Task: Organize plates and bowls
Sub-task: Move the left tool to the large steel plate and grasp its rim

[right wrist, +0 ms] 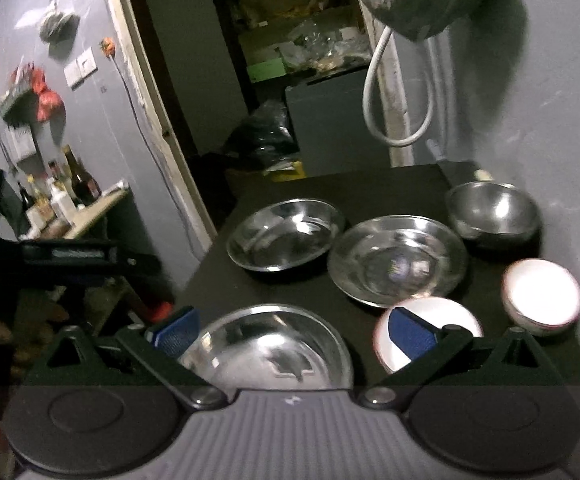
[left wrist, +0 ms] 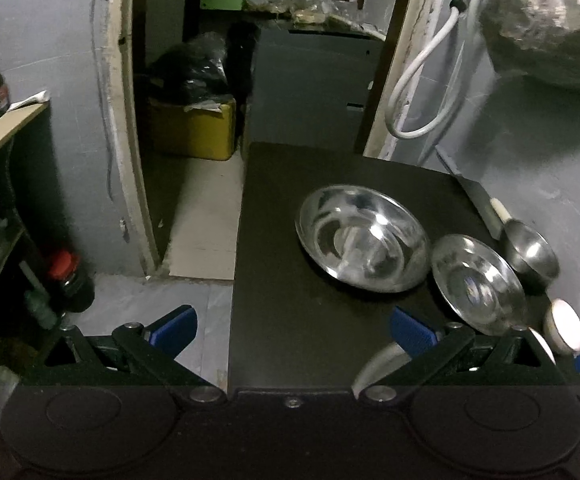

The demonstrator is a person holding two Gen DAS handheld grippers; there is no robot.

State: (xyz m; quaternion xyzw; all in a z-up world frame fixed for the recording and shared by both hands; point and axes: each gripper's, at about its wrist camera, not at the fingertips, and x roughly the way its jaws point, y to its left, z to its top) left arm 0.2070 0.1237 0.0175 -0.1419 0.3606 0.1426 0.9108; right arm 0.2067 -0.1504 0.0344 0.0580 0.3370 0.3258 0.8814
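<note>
On the black table [right wrist: 370, 184] stand a deep steel dish [right wrist: 286, 234], a steel plate [right wrist: 398, 260], a small steel bowl [right wrist: 494, 210] by the wall, and a white bowl [right wrist: 542, 296]. Another white bowl [right wrist: 426, 332] lies partly behind a blue pad. My right gripper [right wrist: 293, 331] is open above a near steel dish [right wrist: 266, 348], which lies between its fingers. My left gripper [left wrist: 292, 330] is open over the table's left front edge, nothing between its pads. Ahead of it to the right sit the deep steel dish [left wrist: 364, 238], steel plate [left wrist: 478, 284] and small bowl [left wrist: 532, 252].
A grey wall runs along the table's right side with a white hose [left wrist: 418, 80] and a hanging bag [left wrist: 550, 20]. A dark blade with a pale handle [left wrist: 500, 210] leans at the back right. Left of the table are bare floor, a doorway with a yellow box [left wrist: 194, 128], and a shelf with bottles [right wrist: 74, 188].
</note>
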